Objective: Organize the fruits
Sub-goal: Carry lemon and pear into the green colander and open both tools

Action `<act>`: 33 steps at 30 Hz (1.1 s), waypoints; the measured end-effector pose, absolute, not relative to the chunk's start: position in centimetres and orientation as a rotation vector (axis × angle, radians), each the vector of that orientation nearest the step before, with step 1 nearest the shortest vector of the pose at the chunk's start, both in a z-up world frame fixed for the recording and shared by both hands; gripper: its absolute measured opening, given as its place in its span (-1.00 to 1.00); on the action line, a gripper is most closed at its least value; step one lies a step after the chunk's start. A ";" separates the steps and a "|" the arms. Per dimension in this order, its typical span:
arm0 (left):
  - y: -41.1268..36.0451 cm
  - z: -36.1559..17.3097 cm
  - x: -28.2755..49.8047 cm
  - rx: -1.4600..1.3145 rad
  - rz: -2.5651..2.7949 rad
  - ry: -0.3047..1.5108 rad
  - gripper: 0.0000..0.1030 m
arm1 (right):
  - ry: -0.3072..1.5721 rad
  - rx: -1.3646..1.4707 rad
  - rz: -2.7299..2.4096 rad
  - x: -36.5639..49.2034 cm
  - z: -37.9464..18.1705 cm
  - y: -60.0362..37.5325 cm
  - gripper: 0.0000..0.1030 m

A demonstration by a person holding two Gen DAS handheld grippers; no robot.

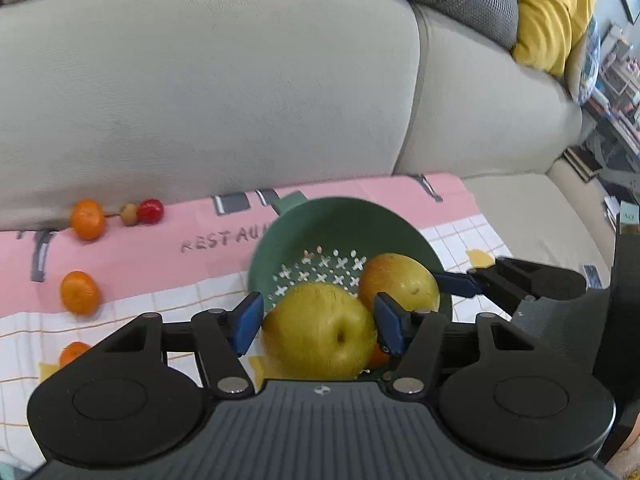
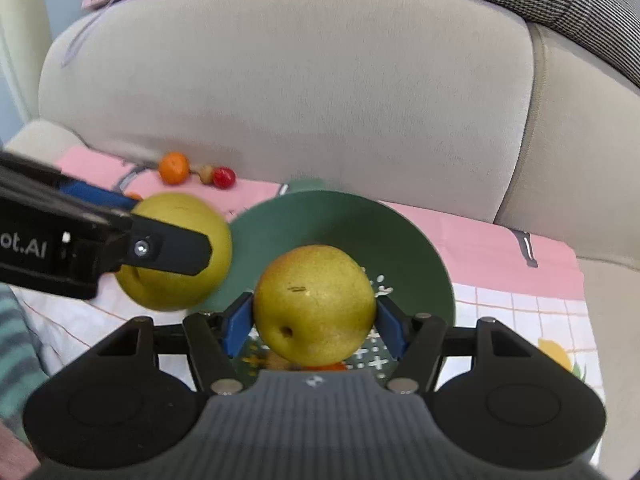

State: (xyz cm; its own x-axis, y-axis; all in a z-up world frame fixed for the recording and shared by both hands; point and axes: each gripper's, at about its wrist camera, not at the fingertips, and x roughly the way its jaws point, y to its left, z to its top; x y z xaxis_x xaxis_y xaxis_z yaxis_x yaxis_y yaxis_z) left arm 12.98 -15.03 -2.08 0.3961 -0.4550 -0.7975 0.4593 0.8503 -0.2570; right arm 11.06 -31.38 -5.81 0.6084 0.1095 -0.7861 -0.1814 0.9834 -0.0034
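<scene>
Far left on the pink-and-white cloth spread over the sofa seat, four tangerines: one by the backrest beside a small brown fruit and a red one, a second nearer, a third half cut off behind the gripper body. Moving right, the left gripper clamps a yellow pear between its blue pads, right at the near rim of the green colander. Beside it, the right gripper grips a second pear, this one over the colander's perforated bottom. Inside the colander, under the pears, an orange sliver peeks out, mostly hidden, so the fruit is hard to make out. The colander's handle is blurred.
</scene>
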 end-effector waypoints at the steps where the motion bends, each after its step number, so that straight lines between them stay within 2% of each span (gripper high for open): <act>1: -15.4 -2.6 13.3 0.010 -0.585 1.022 0.32 | 0.908 -0.097 0.175 11.4 -6.2 -31.5 0.21; 4: -16.4 -4.0 14.0 0.037 -0.583 1.058 0.26 | 0.930 -0.109 0.187 12.3 -7.2 -31.7 0.21; 5: -16.7 -4.5 14.2 0.049 -0.579 1.064 0.02 | 0.939 -0.119 0.183 12.7 -7.6 -31.7 0.21; 6: -16.8 -4.7 14.4 0.041 -0.591 1.065 -0.65 | 0.945 -0.126 0.182 13.0 -7.9 -31.8 0.21; 7: -16.8 -4.8 14.8 0.016 -0.616 1.083 -0.76 | 0.948 -0.128 0.182 13.2 -8.0 -31.7 0.21; 9: -17.1 -4.7 15.5 -0.053 -0.661 1.097 -0.65 | 0.959 -0.124 0.186 13.7 -8.4 -31.9 0.21; 13: -18.5 -4.6 16.0 0.031 -0.637 1.076 -0.64 | 0.987 -0.106 0.204 14.8 -9.3 -31.6 0.21; 20: -16.9 -5.2 16.6 0.014 -0.587 1.091 -0.64 | 1.022 -0.110 0.208 15.1 -10.4 -32.0 0.21; 33: -12.8 -5.2 18.0 -0.040 -0.481 1.077 -0.46 | 1.068 -0.083 0.179 15.5 -11.3 -33.5 0.22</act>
